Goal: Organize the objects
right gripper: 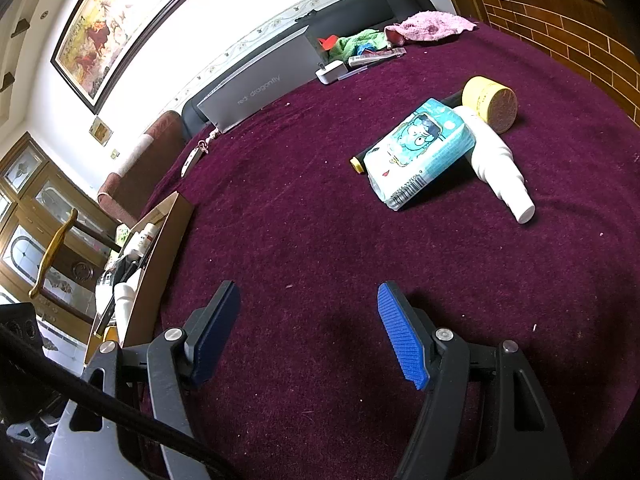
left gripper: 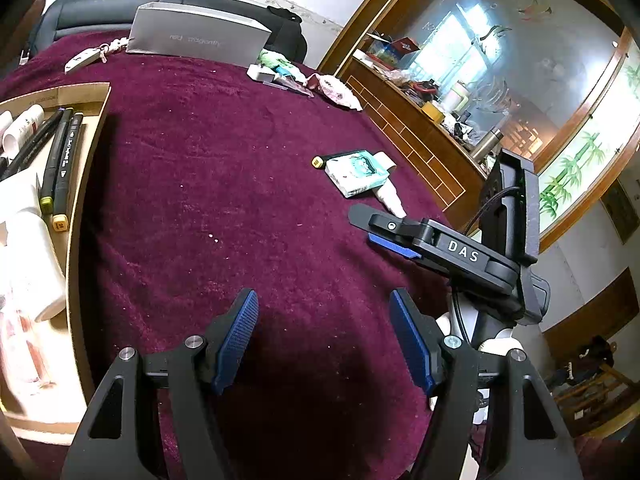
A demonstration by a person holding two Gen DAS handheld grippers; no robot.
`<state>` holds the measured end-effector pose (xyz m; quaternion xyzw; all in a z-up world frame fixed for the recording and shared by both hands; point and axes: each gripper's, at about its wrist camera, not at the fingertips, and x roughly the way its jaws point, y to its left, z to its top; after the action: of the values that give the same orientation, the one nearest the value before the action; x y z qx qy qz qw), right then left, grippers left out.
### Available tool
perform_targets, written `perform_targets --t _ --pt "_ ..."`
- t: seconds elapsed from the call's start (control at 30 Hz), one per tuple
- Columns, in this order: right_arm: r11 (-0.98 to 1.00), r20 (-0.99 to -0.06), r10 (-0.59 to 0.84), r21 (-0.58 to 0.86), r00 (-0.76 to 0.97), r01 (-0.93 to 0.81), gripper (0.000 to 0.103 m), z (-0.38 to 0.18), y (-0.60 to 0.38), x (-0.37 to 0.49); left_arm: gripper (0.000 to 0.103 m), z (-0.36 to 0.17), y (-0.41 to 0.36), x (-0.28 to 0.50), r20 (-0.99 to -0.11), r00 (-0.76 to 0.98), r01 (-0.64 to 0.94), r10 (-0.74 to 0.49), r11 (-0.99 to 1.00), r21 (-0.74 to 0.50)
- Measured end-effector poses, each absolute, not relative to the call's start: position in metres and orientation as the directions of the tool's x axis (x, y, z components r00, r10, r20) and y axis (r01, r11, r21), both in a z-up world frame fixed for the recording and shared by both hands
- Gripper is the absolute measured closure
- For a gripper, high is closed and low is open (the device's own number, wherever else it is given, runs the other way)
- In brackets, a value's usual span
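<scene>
Maroon cloth covers the desk under both tools. Nearest, the left gripper and right gripper each hover with jaws apart, nothing between them. Just left of both sits a cardboard tray holding markers and white tubes. Farther ahead and right of the right gripper lie a blue tissue pack resting on a white bottle, with a yellow jar just behind them.

Dark red tablecloth, black sofa behind it, white wall with framed painting, brick-patterned wooden counter, arched frosted-glass partition, daylight through it
</scene>
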<state>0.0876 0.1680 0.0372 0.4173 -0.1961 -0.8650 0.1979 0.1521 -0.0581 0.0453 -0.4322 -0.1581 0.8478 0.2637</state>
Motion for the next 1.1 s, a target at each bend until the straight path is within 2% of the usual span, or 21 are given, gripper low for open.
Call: perform_targets --t 0.2,0.33,0.4,0.47,0.57,0.8,0.97,1.1 --pt "-0.846 -0.62 -0.495 0.504 -0.609 0.174 0.032 0.045 0.176 0.095 0.041 0.058 -0.059 0.149 -0.648 -0.507 -0.324 0.568 -0.822 -0.468" --pt "-0.823 -0.511 -0.491 0.537 -0.706 0.184 0.032 0.08 0.212 0.113 0.041 0.078 -0.055 0.137 -0.637 -0.555 -0.351 0.535 -0.845 -0.404" --pt "-0.84 -0.464 -0.437 0.516 -0.77 0.166 0.017 0.099 0.234 0.118 0.041 0.084 -0.044 0.125 -0.635 -0.576 -0.361 0.514 -0.858 -0.366" --pt "-0.87 -0.444 -0.367 0.475 -0.818 0.133 0.016 0.11 0.25 0.118 0.041 0.086 -0.028 0.111 -0.638 -0.583 -0.377 0.502 -0.863 -0.335" --pt "-0.869 -0.451 -0.335 0.487 -0.827 0.087 0.016 0.101 0.272 0.1 0.041 0.083 0.003 0.084 -0.667 -0.58 -0.424 0.469 -0.872 -0.245" --pt "-0.816 -0.462 -0.354 0.578 -0.813 0.027 0.016 0.065 0.299 0.076 0.042 0.065 0.084 0.02 -0.719 -0.508 -0.62 0.474 -0.781 -0.077" --pt "-0.791 -0.459 -0.381 0.611 -0.803 0.026 0.016 0.06 0.308 0.075 0.042 0.05 0.124 -0.003 -0.753 -0.44 -0.725 0.49 -0.689 -0.025" --pt "-0.788 -0.457 -0.395 0.615 -0.797 0.038 0.016 0.06 0.308 0.075 0.042 0.037 0.146 -0.014 -0.779 -0.436 -0.755 0.451 -0.654 0.044"
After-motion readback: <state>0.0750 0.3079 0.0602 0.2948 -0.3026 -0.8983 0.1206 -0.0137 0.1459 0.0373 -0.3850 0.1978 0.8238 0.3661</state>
